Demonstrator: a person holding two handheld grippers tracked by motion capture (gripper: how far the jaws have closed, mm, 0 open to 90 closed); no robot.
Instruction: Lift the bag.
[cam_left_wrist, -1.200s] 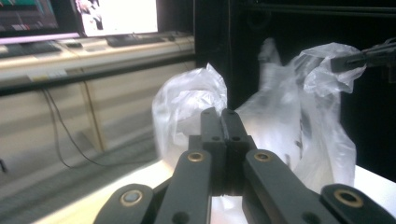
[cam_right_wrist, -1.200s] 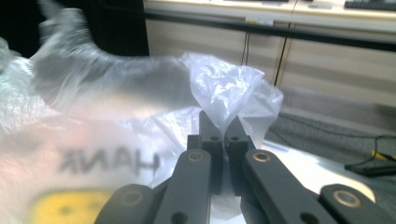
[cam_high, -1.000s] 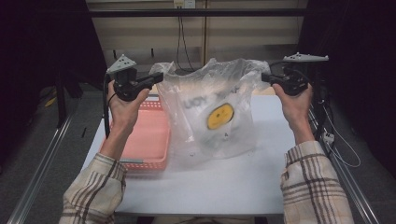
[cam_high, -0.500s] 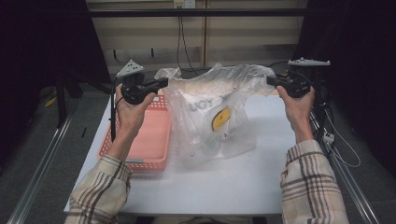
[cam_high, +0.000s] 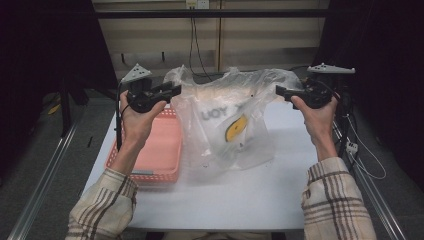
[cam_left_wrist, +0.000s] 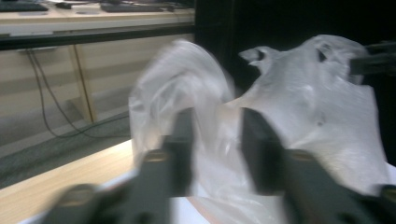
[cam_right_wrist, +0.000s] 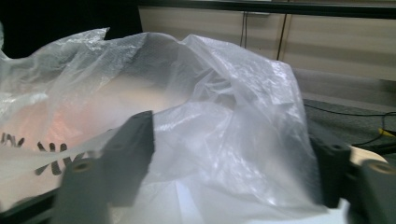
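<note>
you've got the clear plastic bag (cam_high: 227, 122) hanging between your two tools, up over the white surface (cam_high: 225, 200) and just right of the pink basket (cam_high: 160, 150). the left tool (cam_high: 172, 91) sits at the bag's left top corner and the right tool (cam_high: 280, 91) at its right top corner, so the bag's mouth runs side to side between your hands, with the body drooping down till the bottom seems to rest on the surface.

in the left gripper view the jaws are partly apart with film bunched between them, but it's blurry, so i can't tell if they're actually pinching it. in the right gripper view the jaws stand wide with bag draped across the gap, which looks more like lying loose than gripped.

both hands look equally near. my guess is the mouth's spread is what matters next.
</note>
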